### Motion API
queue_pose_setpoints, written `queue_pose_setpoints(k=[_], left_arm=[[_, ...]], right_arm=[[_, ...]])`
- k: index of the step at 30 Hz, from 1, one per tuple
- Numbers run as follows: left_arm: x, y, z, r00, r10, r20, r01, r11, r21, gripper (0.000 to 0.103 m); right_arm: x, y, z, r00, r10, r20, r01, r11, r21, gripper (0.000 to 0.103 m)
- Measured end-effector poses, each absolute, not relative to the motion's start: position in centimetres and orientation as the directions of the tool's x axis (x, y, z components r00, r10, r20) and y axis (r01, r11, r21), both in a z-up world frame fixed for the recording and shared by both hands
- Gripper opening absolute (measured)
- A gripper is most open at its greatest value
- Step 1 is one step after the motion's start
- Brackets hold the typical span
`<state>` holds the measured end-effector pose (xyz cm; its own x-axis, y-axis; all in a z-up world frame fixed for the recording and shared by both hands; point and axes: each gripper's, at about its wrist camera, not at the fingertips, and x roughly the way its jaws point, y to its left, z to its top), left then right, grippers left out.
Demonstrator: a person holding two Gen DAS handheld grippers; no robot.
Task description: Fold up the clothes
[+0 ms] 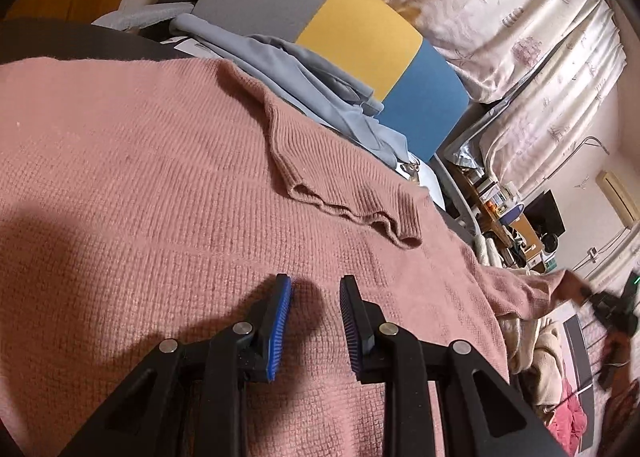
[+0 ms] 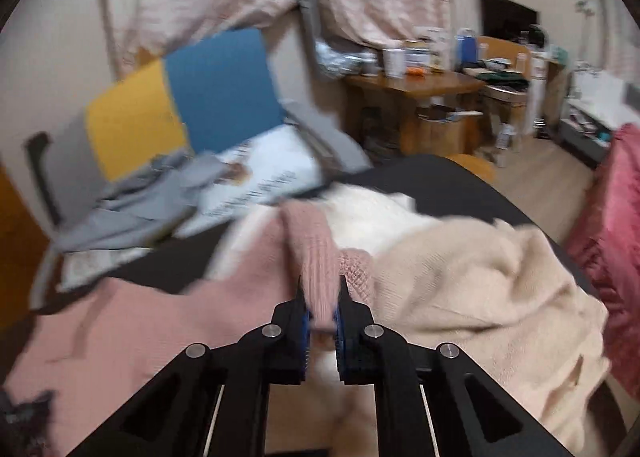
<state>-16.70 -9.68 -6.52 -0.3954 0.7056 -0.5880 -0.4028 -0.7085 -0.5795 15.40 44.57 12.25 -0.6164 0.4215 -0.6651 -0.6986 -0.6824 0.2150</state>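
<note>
A pink knit sweater [image 1: 160,161] lies spread flat, one ribbed sleeve cuff [image 1: 340,185] folded over its body. My left gripper [image 1: 316,289] hovers just above the sweater's body, jaws open and empty. The other sleeve [image 1: 516,289] stretches off to the right toward my right gripper [image 1: 612,309], seen small and blurred there. In the right wrist view my right gripper [image 2: 320,297] is shut on that pink sleeve [image 2: 316,257] and holds it up; the view is motion-blurred.
A grey garment [image 1: 280,61] lies heaped beside a grey, yellow and blue panel [image 1: 360,37]. A cream knit [image 2: 480,281] and a white garment [image 2: 368,213] lie right of the sweater. A red quilted item [image 2: 616,209] is at far right. A cluttered wooden desk [image 2: 416,85] stands behind.
</note>
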Motion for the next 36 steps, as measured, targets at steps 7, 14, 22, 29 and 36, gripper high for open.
queue_pose_setpoints(k=[7, 14, 22, 29, 36], left_arm=[[-17.0, -10.2, -7.0, -0.383, 0.736, -0.558, -0.387, -0.676, -0.627, 0.025], [-17.1, -10.4, -7.1, -0.378, 0.751, -0.541, -0.380, -0.659, -0.649, 0.025], [-17.1, -10.6, -7.3, -0.375, 0.761, -0.530, -0.377, -0.647, -0.662, 0.025], [-17.9, -10.9, -7.1, -0.351, 0.774, -0.526, -0.341, -0.629, -0.698, 0.026], [-19.6, -7.6, -5.7, -0.212, 0.788, -0.578, -0.266, -0.616, -0.741, 0.043]], right_arm=[[10.9, 38.8, 20.8, -0.788, 0.087, -0.610, -0.464, -0.735, 0.495, 0.010], [0.5, 29.2, 23.7, -0.836, -0.176, -0.520, -0.234, -0.742, 0.627, 0.010], [-14.3, 16.2, 17.1, -0.701, -0.372, -0.609, -0.119, -0.780, 0.614, 0.008], [-16.1, 11.4, 6.3, -0.589, -0.430, -0.684, -0.115, -0.794, 0.598, 0.014], [-5.3, 15.2, -1.1, -0.607, -0.165, -0.777, -0.206, -0.912, 0.355, 0.030]])
